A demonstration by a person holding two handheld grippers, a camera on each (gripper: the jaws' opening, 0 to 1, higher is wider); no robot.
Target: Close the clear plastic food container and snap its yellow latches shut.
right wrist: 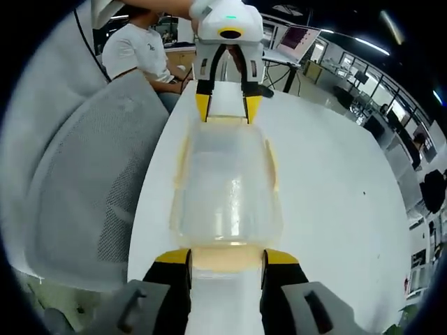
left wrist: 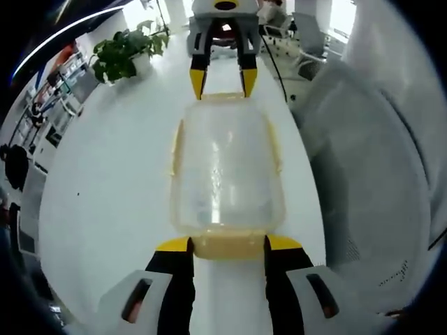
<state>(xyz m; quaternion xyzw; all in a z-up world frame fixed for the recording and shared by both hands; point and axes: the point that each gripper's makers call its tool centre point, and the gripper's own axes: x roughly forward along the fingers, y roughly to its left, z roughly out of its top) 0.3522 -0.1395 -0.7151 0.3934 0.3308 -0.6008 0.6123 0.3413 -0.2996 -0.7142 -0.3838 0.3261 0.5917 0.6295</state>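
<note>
A clear plastic food container point(left wrist: 227, 167) point(right wrist: 227, 188) lies lengthwise on the white table point(left wrist: 112, 195), lid on, with yellow latches along its sides and ends. In the left gripper view, my left gripper point(left wrist: 228, 244) is open at the near end, its yellow-tipped jaws straddling the near end latch point(left wrist: 227, 247). My right gripper point(left wrist: 223, 78) faces it from the far end, open, tips at the far latch. In the right gripper view, my right gripper point(right wrist: 227, 258) brackets its own end latch point(right wrist: 227, 257), and the left gripper point(right wrist: 227, 105) stands open at the opposite end.
A grey mesh office chair point(left wrist: 370, 174) point(right wrist: 91, 195) stands close along one long edge of the table. A potted plant point(left wrist: 126, 56) sits at the table's far corner. A person in a white shirt point(right wrist: 143, 49) sits behind the table, beside desks with monitors.
</note>
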